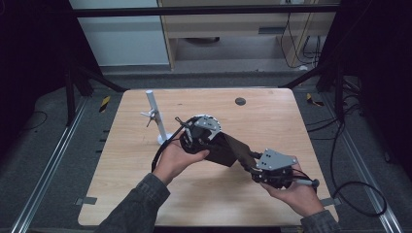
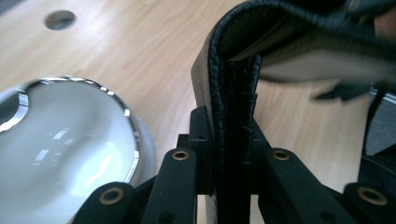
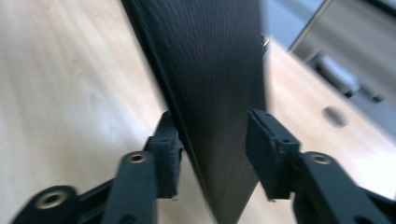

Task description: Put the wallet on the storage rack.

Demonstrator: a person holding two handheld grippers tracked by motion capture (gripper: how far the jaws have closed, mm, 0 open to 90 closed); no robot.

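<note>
Looking along our left gripper [image 2: 229,154], we see its two black fingers [image 2: 201,140] rising from the bottom edge and pressed against the dark, stitched edge of a leather wallet [image 2: 233,93]. The wallet stands upright between them, its textured black spine running up the middle of the frame, then bends over to the right, where its tan inner lining and a pale, blurred panel spread toward the upper corner. At the lower left sits a glossy white round base [image 2: 60,144] with a chrome rim, resting on the light wooden surface [image 2: 140,56]. A round dark hole [image 2: 60,19] marks the surface near the top left corner.
</note>
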